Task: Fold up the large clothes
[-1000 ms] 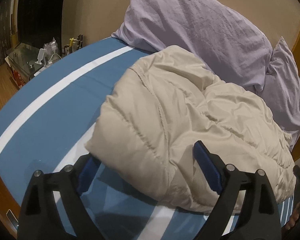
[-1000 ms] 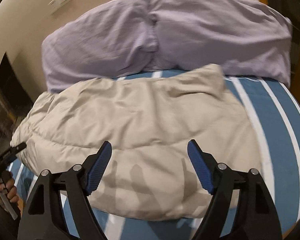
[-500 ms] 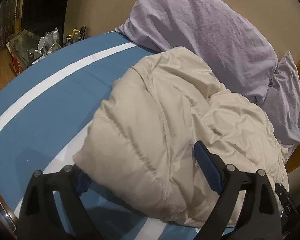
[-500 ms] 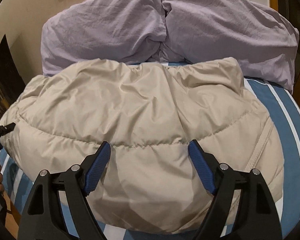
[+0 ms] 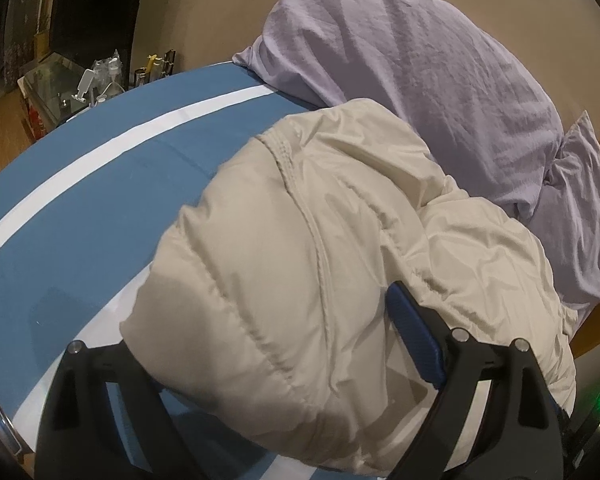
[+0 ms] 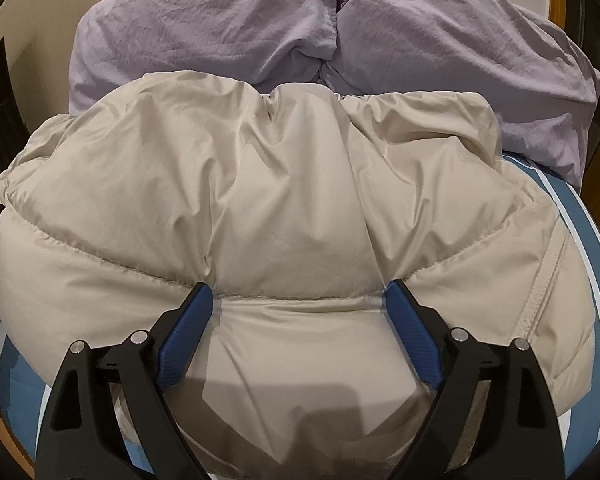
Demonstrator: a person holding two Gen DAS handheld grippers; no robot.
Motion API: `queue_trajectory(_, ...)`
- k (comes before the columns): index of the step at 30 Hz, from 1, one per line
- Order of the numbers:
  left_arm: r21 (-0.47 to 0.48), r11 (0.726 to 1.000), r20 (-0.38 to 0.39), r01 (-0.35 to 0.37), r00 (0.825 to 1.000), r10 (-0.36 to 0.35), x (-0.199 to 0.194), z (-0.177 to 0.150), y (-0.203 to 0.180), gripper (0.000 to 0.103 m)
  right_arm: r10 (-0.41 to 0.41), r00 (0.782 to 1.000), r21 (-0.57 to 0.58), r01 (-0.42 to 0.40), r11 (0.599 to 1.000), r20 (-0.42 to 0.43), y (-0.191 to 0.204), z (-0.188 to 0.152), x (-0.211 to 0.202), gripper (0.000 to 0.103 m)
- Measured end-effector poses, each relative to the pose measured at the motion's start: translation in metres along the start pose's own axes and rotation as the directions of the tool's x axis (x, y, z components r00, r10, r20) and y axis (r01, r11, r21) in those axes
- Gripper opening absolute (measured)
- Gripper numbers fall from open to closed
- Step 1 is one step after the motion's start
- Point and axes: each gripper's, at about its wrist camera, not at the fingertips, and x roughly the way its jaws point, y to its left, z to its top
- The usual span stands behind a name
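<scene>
Beige puffer jacket (image 5: 340,264) lies bunched in a thick mound on the bed (image 5: 80,208), whose blue sheet carries white stripes. Its far edge touches the two lilac pillows (image 6: 332,28) propped against the wall at the head of the bed. In the right wrist view the jacket (image 6: 268,184) fills most of the frame, with a quilted seam running across it from side to side and a zipper edge curving down its right side.

The left gripper (image 5: 260,344) sits at a near corner of the jacket with its fingers spread wide. The right blue pad (image 5: 416,344) rests against the fabric, while the left finger is hidden beneath the puffy corner, so the cloth bulges between the two. Nothing is pinched.

The right gripper (image 6: 298,316) is also spread wide, its two blue-padded fingers (image 6: 184,340) pressing into the jacket on either side of a padded section just below the seam. The fabric swells up between them, and the pads touch it without closing on it. The gripper's shadow falls on the jacket's near edge.

A cluttered nightstand (image 5: 60,84) with bottles and small items stands beyond the far left side of the bed in the left wrist view, well apart from the jacket.
</scene>
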Motion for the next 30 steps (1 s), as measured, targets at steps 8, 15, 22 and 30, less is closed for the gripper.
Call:
queue_trajectory(8, -0.010, 0.999, 0.027, 0.031, 0.999, -0.031, -0.013, 0.008, -0.001, 0.048, -0.004, 1.000, -0.004, 0.004, 1.000, -0.001, 0.001, 0.001, 0.001, 0.090)
queue_trajectory(15, -0.036, 0.993, 0.044, 0.117, 0.992, -0.115, -0.031, 0.023, -0.010, 0.036, -0.006, 1.000, -0.013, 0.006, 1.000, -0.004, 0.002, 0.001, 0.002, 0.091)
queue_trajectory(22, 0.021, 0.962, 0.116, 0.272, 0.955, -0.273, -0.072, 0.037, -0.055, 0.033, -0.014, 1.000, -0.023, 0.014, 1.000, -0.006, 0.005, 0.001, 0.003, 0.091)
queue_trajectory(30, 0.178, 0.903, 0.122, 0.391, 0.902, -0.414, -0.106, 0.024, -0.139, 0.031, -0.010, 1.000, -0.030, 0.010, 0.999, -0.008, 0.003, 0.001, 0.002, 0.091)
